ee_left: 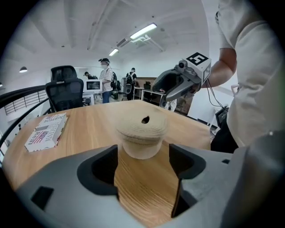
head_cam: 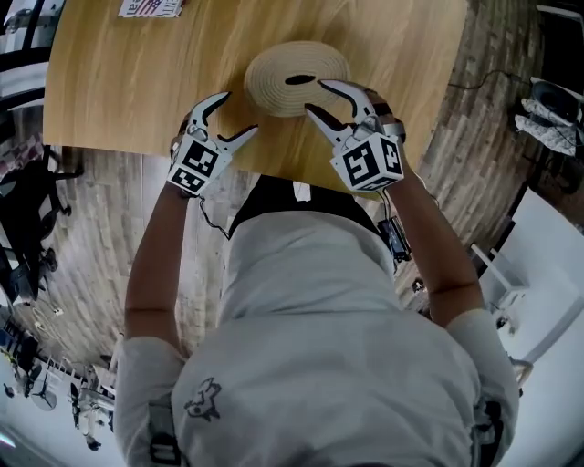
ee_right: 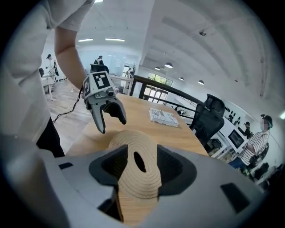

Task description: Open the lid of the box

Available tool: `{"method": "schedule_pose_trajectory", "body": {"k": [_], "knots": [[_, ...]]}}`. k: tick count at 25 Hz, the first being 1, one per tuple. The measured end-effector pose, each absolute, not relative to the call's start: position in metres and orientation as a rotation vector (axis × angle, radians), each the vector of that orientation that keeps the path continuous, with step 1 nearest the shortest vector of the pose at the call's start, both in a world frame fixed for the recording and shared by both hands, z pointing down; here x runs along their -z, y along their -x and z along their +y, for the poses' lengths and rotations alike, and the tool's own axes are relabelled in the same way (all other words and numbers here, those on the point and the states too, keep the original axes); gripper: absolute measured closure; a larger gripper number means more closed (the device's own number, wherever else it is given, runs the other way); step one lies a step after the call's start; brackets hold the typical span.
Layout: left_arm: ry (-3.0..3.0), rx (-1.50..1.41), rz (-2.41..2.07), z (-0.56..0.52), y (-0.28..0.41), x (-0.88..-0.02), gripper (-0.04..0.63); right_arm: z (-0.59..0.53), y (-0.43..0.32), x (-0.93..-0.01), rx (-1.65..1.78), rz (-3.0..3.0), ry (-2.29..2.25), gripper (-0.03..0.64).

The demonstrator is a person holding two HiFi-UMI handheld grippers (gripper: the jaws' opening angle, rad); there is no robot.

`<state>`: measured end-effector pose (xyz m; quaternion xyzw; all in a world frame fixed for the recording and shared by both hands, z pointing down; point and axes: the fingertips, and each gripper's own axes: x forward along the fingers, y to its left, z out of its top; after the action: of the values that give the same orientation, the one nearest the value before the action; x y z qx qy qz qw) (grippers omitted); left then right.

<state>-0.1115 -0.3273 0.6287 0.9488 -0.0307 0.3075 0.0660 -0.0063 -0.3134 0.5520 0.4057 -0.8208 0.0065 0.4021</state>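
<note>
A round woven box with a domed lid (head_cam: pixel 297 77) stands on the wooden table (head_cam: pixel 137 82) near its front edge; the lid has a dark hole in its top. My right gripper (head_cam: pixel 317 98) is open, and its jaws straddle the lid's near right rim (ee_right: pixel 138 189); whether the pads touch it I cannot tell. My left gripper (head_cam: pixel 224 117) hangs open just left of the box, a short way off and with nothing between its jaws. In the left gripper view the box (ee_left: pixel 141 136) sits straight ahead, beyond the jaws.
A printed booklet (head_cam: pixel 151 7) lies at the table's far left. Black office chairs (ee_left: pixel 64 91) stand behind the table, with people (ee_left: pixel 106 80) further back in the room. The table's front edge (head_cam: pixel 274 178) runs right under both grippers.
</note>
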Motion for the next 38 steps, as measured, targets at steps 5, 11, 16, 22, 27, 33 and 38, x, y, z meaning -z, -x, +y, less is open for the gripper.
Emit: {"method": "schedule_pose_trajectory", "body": {"k": [5,11,16,22,27,33,38], "knots": [[-2.838,-1.021,0.082,-0.327,0.111,-0.669,0.244,-0.328,0.016,-0.587,0.037,-2.028,-0.910,0.405],[-2.875,-1.045,0.158,-0.342,0.094,-0.686,0.242,-0.340,0.011,-0.617,0.131,-1.934,-0.773,0.420],[-2.908,-1.048,0.254,-0.340,0.078,-0.689,0.242,-0.339,0.009,-0.632,0.197,-1.893,-0.666,0.430],[-2.932,-1.036,0.361,-0.335,0.058,-0.692,0.238,-0.348,0.013,-0.639,0.298,-1.861,-0.596,0.476],[-2.946,-0.990,0.361,-0.332,0.055,-0.691,0.235,-0.349,0.016,-0.644,0.349,-1.861,-0.608,0.523],[-2.967,-0.956,0.355,-0.332,0.052,-0.686,0.247,-0.350,0.012,-0.642,0.405,-1.860,-0.661,0.548],[-2.969,-0.953,0.355,-0.333,0.053,-0.687,0.249,-0.349,0.014,-0.641,0.423,-1.857,-0.669,0.568]]}}
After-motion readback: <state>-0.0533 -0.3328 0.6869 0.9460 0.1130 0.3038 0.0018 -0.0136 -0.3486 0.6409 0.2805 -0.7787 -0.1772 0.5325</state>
